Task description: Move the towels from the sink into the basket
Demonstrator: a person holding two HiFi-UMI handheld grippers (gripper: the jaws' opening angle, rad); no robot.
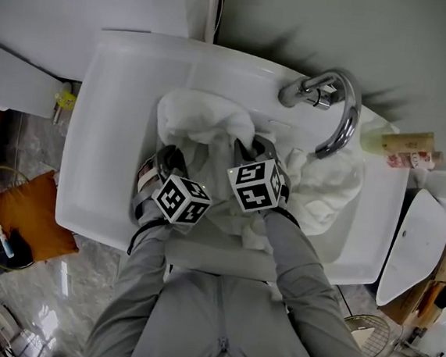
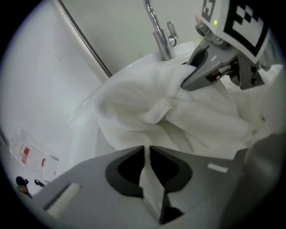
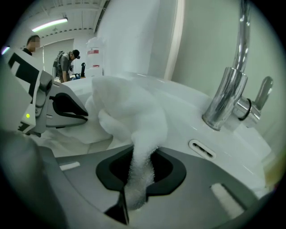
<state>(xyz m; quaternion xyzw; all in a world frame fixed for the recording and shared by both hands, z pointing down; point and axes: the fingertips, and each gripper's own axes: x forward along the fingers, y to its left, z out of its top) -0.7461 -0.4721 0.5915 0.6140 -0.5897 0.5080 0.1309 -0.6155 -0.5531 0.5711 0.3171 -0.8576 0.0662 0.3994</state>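
Two grippers [image 2: 147, 151] [image 3: 142, 154] tight on white towels [image 1: 206, 111]

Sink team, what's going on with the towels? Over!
Left gripper shut on towels. Right gripper shut on towels too. Towels heaped in sink, not lifted out. Faucet arches over pile; mind it when lifting.

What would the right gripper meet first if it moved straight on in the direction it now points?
The white towel: the right gripper is shut on a fold of it, and the rest is bunched directly ahead. Behind it probably comes the sink wall.
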